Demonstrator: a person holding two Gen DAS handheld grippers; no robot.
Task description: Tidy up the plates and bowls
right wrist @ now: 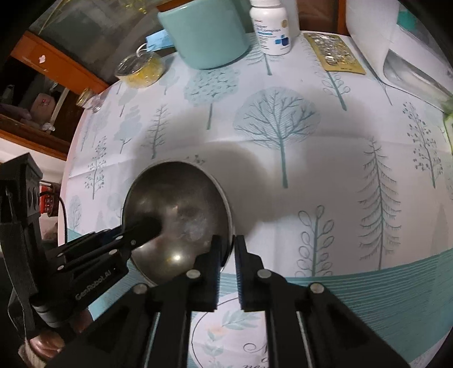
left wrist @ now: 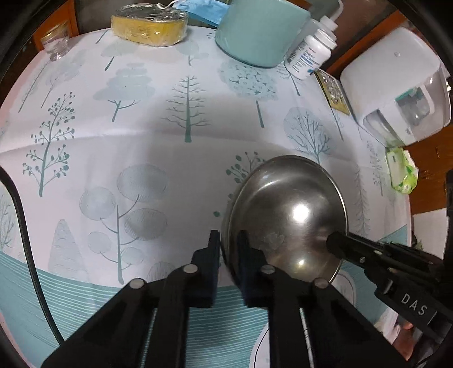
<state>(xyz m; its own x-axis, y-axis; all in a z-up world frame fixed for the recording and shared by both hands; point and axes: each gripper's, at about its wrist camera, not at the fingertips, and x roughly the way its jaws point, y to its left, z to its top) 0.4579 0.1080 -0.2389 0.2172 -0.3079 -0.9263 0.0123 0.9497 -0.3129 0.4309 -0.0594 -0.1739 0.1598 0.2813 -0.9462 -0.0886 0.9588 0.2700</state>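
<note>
Left gripper (left wrist: 228,240): jaws clamped on the near-left rim of the steel bowl (left wrist: 286,215), one finger outside the wall, one inside. Right gripper (right wrist: 227,245): jaws pinched on the opposite rim, same arrangement, thin metal edge between the pads. In each wrist view the other gripper showed reaching in from the side, its tip lying over the bowl's inside. So both grips were on one bowl, opposite sides.

Bowl sat at the near part of the counter (left wrist: 158,147), on a tree-print cloth, just beyond a printed round mat at the counter edge. Whether its base rested on the cloth or had just cleared it couldn't be told.

Handling, as judged: thin stainless, so prob. light and stiff, not fragile, but polished and slick w/ a bright glare on the inside. The rim was the only thin edge narrow jaws could take; the curved wall would likely slide out. A single rim pinch would let it swing, hence two opposed grips made sense. Uneven lift could tilt or twist it.

Farther back: teal container (left wrist: 254,31), white pill bottle (left wrist: 310,53), blister pack (right wrist: 332,52), wrapped yellow block (left wrist: 150,25), small glass jar (left wrist: 55,42), all well apart from the bowl.
</note>
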